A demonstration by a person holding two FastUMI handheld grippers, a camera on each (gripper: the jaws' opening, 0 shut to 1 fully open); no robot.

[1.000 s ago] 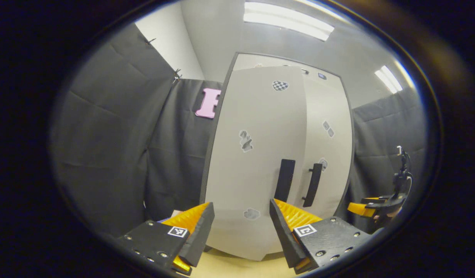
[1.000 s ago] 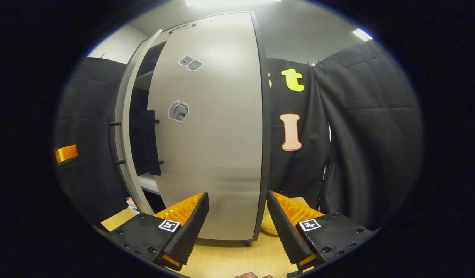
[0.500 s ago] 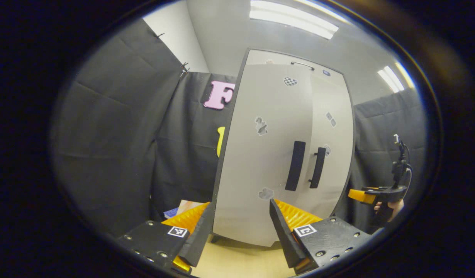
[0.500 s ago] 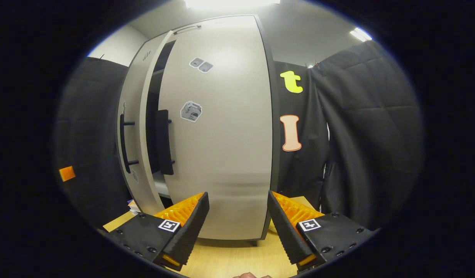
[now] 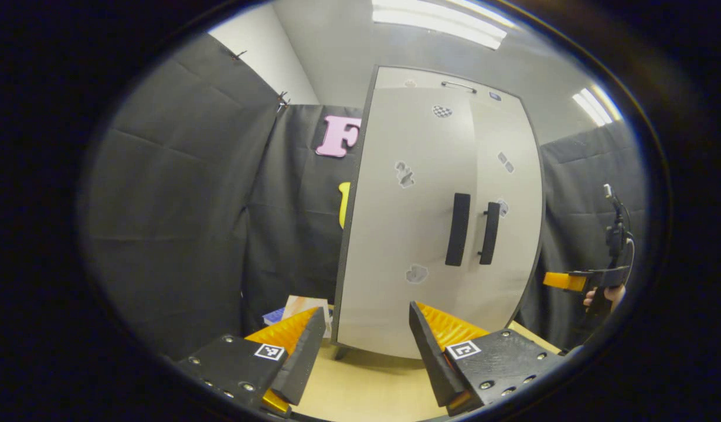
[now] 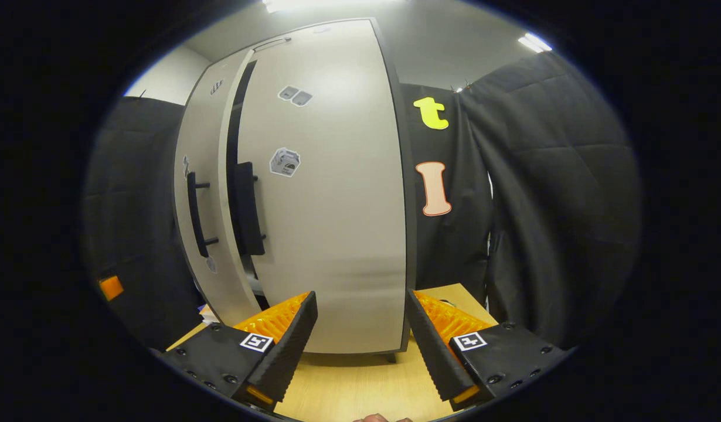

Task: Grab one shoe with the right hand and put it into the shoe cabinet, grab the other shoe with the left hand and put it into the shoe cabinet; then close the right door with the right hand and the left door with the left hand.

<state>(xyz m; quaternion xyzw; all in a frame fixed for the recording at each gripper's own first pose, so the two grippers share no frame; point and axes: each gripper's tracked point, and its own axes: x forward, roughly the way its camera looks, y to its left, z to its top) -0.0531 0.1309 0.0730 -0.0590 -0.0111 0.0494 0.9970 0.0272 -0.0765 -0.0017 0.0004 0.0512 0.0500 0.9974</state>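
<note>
The pale grey shoe cabinet [image 5: 407, 223] stands on the table ahead of me. In the right gripper view its right door [image 6: 331, 205] lies flat against the front. Its left door [image 6: 205, 176] stands slightly ajar, with a narrow dark gap between the two. Two black bar handles [image 5: 458, 230] [image 5: 489, 233] sit side by side at mid height. My left gripper [image 5: 366, 310] is open and holds nothing, a short way back from the left door. My right gripper [image 6: 360, 295] is also open and holds nothing, facing the right door; it appears with a hand at the far right [image 5: 571, 280].
The cabinet rests on a light wooden table [image 5: 366, 387] [image 6: 349, 387]. Some papers or booklets [image 5: 302, 308] lie beside the cabinet's left foot. Black cloth walls close in on both sides and behind.
The left door has swung in from well open to nearly shut. My left gripper has drawn back from it, so the cabinet looks farther off. The right gripper has shifted only slightly.
</note>
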